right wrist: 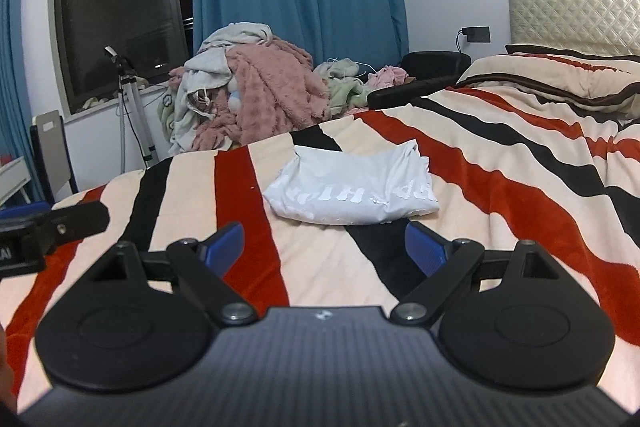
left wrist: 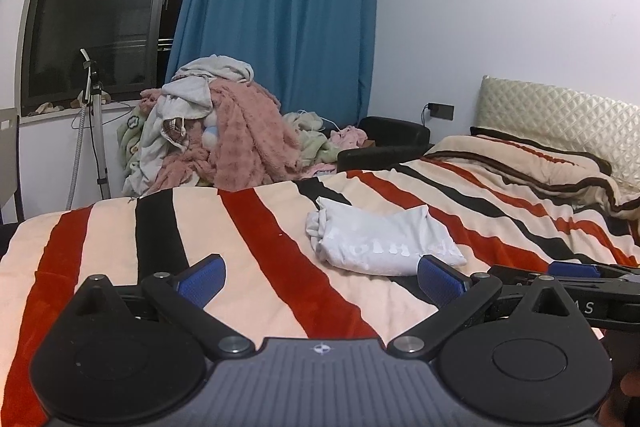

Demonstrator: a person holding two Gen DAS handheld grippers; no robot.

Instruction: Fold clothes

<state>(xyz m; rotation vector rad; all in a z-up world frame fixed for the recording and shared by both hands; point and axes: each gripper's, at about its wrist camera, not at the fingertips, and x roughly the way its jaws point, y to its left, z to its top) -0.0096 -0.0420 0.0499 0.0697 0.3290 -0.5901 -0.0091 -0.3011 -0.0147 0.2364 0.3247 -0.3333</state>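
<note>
A white garment with pale lettering [left wrist: 380, 243] lies folded into a compact bundle on the striped bedspread [left wrist: 260, 223]; it also shows in the right wrist view [right wrist: 352, 189]. My left gripper [left wrist: 322, 279] is open and empty, held low over the bed, with the bundle ahead and to the right near its right finger. My right gripper [right wrist: 324, 245] is open and empty, just short of the bundle's near edge. The right gripper also shows at the right edge of the left wrist view [left wrist: 576, 273], and the left one at the left edge of the right wrist view [right wrist: 48, 227].
A heap of pink, grey and green clothes and blankets [left wrist: 224, 131] is piled beyond the bed's far edge under a blue curtain [left wrist: 280, 7]. A tripod [left wrist: 94, 123] stands by the dark window. A black chair [left wrist: 384, 143], a pillow [left wrist: 536, 155] and a quilted headboard [left wrist: 560, 115] are to the right.
</note>
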